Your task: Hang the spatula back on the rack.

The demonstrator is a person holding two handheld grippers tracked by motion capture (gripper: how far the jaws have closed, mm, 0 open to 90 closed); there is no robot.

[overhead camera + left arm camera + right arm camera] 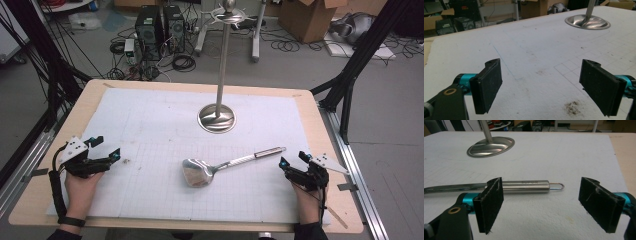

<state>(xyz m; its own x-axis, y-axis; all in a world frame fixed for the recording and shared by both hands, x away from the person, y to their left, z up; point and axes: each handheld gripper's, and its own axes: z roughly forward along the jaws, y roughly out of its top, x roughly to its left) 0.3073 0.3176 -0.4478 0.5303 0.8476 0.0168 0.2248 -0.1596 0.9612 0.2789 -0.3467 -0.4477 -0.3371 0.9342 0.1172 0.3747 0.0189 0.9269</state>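
Observation:
A steel spatula (227, 165) lies flat on the white gridded mat (150, 140), blade toward the near middle, handle pointing back right. Its round handle (524, 186) with a wire hanging loop lies just beyond my right gripper (540, 203), whose jaws stand wide apart with nothing between them. In the high view the right gripper (292, 160) rests near the mat's right edge, close to the handle's end. My left gripper (105, 147) sits at the mat's left edge, open and empty (541, 85). A steel stand (217, 117) with a tall pole rises behind the spatula.
The stand's round base (587, 22) is far ahead of the left gripper and left of the right one (490, 146). A small dark crumb patch (572, 107) marks the mat near the left jaws. The wooden table edge (345, 165) runs close on the right.

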